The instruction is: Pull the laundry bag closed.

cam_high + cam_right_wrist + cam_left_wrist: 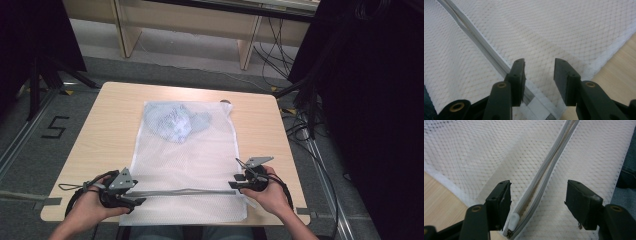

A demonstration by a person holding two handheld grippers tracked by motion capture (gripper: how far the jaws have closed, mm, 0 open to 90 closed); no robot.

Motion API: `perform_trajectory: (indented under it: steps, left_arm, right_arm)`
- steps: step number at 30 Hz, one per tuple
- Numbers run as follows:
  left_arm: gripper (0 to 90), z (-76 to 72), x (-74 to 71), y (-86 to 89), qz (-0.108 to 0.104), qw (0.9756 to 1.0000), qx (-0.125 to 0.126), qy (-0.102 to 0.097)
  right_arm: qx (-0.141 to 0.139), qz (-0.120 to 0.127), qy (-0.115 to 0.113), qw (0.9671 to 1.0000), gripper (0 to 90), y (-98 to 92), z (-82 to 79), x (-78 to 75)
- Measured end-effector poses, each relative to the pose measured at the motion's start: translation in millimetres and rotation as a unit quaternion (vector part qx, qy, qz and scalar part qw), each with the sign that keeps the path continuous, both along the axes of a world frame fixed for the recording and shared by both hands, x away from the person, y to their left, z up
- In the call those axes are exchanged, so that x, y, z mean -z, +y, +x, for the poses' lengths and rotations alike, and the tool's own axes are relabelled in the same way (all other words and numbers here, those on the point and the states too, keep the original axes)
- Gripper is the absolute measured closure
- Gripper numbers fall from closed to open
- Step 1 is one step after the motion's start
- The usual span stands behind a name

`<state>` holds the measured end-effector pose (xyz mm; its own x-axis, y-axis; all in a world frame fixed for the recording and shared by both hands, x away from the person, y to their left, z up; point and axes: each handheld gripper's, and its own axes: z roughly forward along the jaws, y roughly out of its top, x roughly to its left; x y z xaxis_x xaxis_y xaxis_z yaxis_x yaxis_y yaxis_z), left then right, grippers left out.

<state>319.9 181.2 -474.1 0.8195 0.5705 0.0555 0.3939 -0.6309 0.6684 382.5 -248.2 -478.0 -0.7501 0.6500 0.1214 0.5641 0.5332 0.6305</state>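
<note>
**Mesh laundry bag: both grippers at the zipper ends, zipper not yet run**

Left gripper [537,202]: jaws apart, nothing pinched. The white zipper pull [513,221] sits between them, close to the left jaw; I cannot tell whether it touches. Right gripper [539,75]: jaws apart, hovering over bare mesh beside the far end of the zipper [186,191], gripping nothing.

The zipper runs across the near part of the white mesh laundry bag [200,150], which lies flat on the wooden table [110,120], its near edge at the table's front edge. The teeth show a slight gap along their length, so the zipper looks open or only partly closed.

Judgement: loading appears done, since a bundle of pale blue-grey cloth [175,122] is already inside at the far end. Still left: grasp the pull, hold the other end, run the zipper.

Counts: two grippers, one bag, one zipper, one pull, one cloth bundle (number of pieces unclear), one table.
</note>
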Motion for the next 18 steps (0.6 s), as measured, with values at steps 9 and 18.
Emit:
perform_trajectory:
  steps: [9,18]
  left_arm:
    - [35.4,5.9,-8.7,22.0,0.001,0.9996,-0.004,0.027]
    - [36.7,15.2,-13.4,45.6,0.031,0.997,0.031,0.063]
  right_arm:
    - [-0.017,0.002,-0.01,0.9998,61.5,7.7,2.7,-2.8]
    - [-0.029,0.0,-0.014,0.9995,62.4,18.9,6.1,-11.8]
